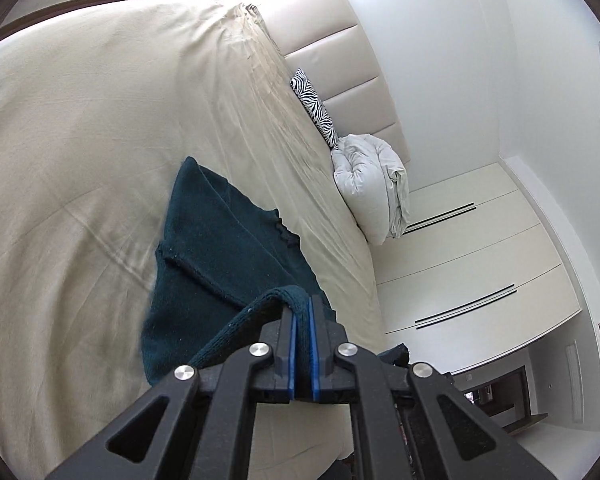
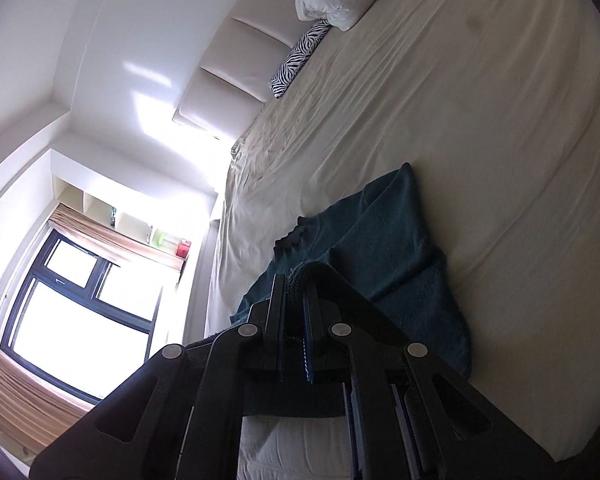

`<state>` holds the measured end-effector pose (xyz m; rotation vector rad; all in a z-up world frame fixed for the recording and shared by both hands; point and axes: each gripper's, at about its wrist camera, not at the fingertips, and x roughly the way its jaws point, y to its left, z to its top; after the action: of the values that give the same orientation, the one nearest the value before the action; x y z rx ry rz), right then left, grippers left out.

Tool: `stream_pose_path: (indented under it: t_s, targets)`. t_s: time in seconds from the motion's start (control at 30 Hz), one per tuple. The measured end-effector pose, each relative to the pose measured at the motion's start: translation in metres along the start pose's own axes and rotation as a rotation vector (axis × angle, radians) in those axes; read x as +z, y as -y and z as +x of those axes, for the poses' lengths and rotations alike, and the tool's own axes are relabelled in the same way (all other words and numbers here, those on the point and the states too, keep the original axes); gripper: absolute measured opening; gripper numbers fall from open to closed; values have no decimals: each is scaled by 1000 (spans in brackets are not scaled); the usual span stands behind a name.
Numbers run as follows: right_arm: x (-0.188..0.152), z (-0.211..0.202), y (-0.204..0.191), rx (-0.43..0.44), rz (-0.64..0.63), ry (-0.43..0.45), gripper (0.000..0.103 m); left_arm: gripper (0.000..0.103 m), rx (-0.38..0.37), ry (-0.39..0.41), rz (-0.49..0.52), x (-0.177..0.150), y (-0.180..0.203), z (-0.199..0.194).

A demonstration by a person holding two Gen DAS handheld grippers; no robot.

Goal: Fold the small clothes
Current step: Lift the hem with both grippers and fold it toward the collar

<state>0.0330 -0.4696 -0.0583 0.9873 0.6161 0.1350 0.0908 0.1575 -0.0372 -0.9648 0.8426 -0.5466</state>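
A dark teal knitted garment (image 1: 220, 248) lies on the cream bed sheet (image 1: 80, 140); its far part is flat on the bed and its near edge is raised. My left gripper (image 1: 301, 304) is shut on the near hem of the garment, which loops over the blue pads. In the right wrist view the same garment (image 2: 392, 248) shows on the sheet (image 2: 480, 120), and my right gripper (image 2: 294, 280) is shut on another part of its near edge. Both views are tilted sideways.
A zebra-print cushion (image 1: 314, 108) and a crumpled white duvet (image 1: 368, 184) lie by the padded headboard (image 1: 340, 52). White wardrobe doors (image 1: 480, 260) stand beyond the bed. A window with curtains (image 2: 72, 308) is on the other side.
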Motion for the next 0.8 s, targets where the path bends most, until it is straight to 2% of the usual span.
stream_pose_path:
  t_s: [0.33,0.6,0.8]
  targets:
    - [57,82,2,-103,-25,24,6,6,47,6,-38,57,-18,65]
    - [86,155,32,-160,25,13,6,6,81,-3,-64,96,-32,117]
    - [106,201,52,-219,41,7,6,6,155,-7,-30,119,-45,156]
